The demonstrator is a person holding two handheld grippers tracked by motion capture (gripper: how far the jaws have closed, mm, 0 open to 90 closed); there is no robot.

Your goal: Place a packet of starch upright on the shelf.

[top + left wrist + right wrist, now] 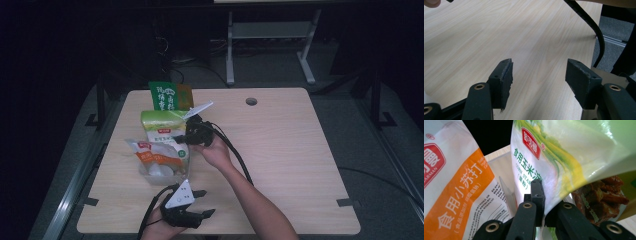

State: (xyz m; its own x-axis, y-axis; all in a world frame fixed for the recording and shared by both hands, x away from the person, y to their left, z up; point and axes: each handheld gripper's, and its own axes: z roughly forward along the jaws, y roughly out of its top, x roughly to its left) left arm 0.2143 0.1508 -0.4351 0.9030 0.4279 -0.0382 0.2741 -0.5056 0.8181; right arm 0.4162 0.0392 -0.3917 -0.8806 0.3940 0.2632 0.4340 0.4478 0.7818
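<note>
Nearest the person's edge of the pale wooden table [280,150], the left gripper [202,202] is resting low by the front rim, its grey three-cornered plate facing up. In the left gripper view its two black jaws are standing well apart with bare wood grain between them, gripping nothing, and a black cable is curving past toward the table's edge.

Farther in, the right hand [216,151] is reaching across to the cluster of packets at the table's left side. The right gripper [189,134] is clamping the lower edge of the green-and-white glossy plastic bag of corn starch [559,157]; in the right gripper view its jaws are pinching together on that thin edge. The bag is standing upright at the middle of the cluster [162,125].

Just in front of it, the white-and-orange plastic bag of baking soda [159,154] is leaning, close beside the held bag without my being able to tell whether they touch. A clear plastic box [155,175] is sitting beneath them.

Behind the cluster, the dark green upright packet [165,95] is standing nearest the table's far edge.
</note>
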